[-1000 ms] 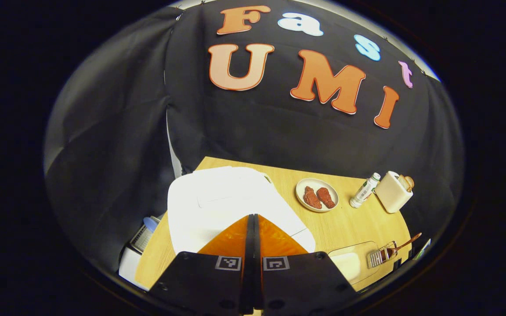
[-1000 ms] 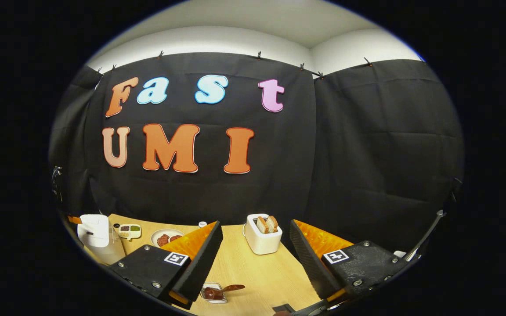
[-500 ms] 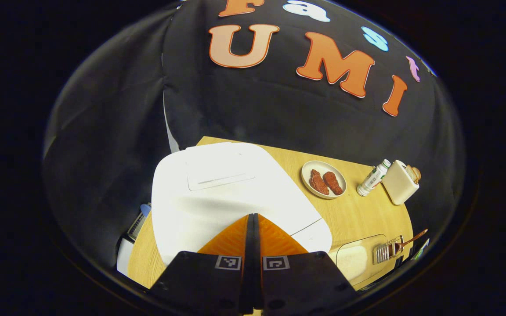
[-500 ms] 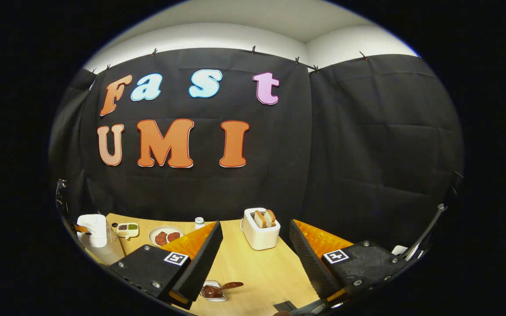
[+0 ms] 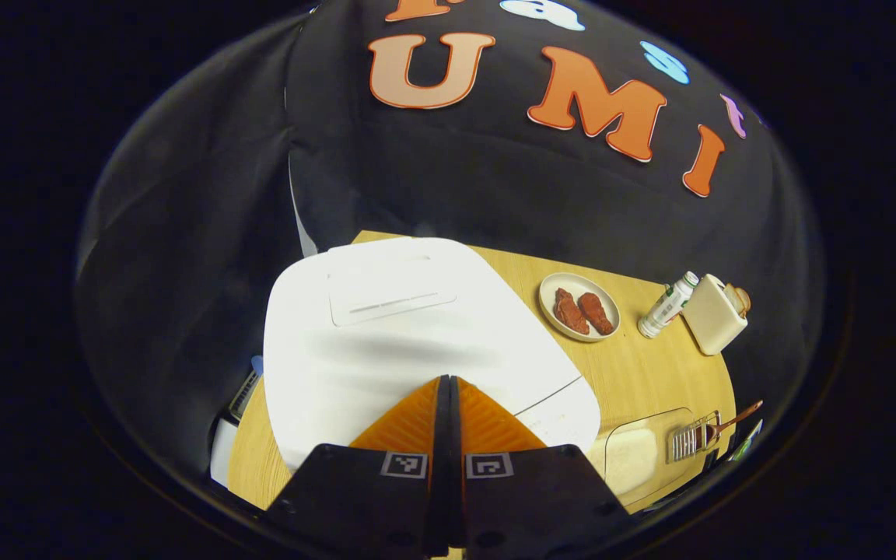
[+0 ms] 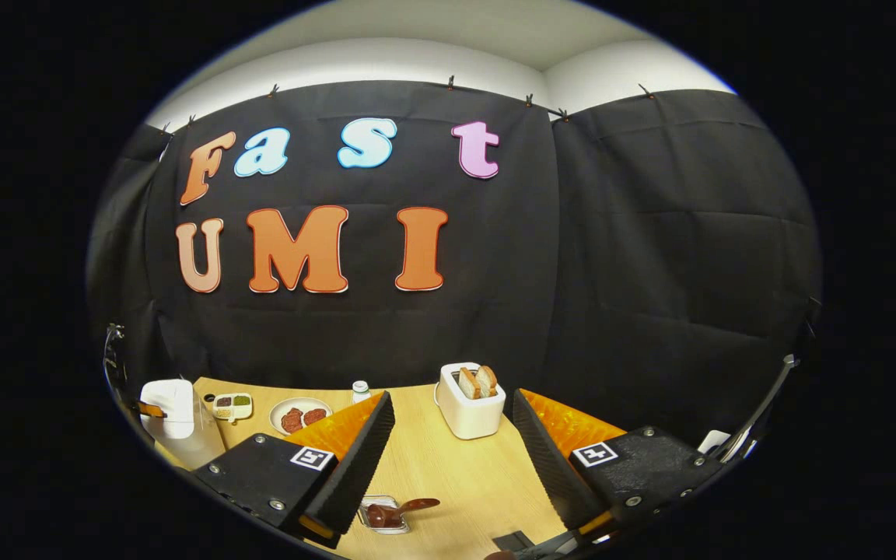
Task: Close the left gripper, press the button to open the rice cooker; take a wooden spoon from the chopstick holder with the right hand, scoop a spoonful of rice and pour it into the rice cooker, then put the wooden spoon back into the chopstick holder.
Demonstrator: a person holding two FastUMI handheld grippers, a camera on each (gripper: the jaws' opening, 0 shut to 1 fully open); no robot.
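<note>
Item: white square-lidded rice cooker (image 5: pixel 409 327), desk's left edge, directly beneath your left gripper (image 5: pixel 448 389), jaws pressed together, nearer hand. Right gripper (image 6: pixel 452 459): jaws apart, empty, well apart.

Dim booth; rice cooker (image 5: pixel 417 327) lid overexposed, glaring; strong fisheye edge distortion.

Table (image 5: pixel 650 373): light wood, round-edged.
Rice cooker (image 5: pixel 417 327): white, lid down, toward 9 o'clock in the left gripper view.
Plate (image 5: pixel 579 306): two red-brown pieces, at 1 o'clock of the cooker.
Bottle (image 5: pixel 667 305): beside the toaster (image 6: pixel 470 404), toward 3 o'clock.
Chopstick holder (image 5: pixel 693 445): wire, wooden spoon (image 5: pixel 732 420) in it, at 4 o'clock.
</note>
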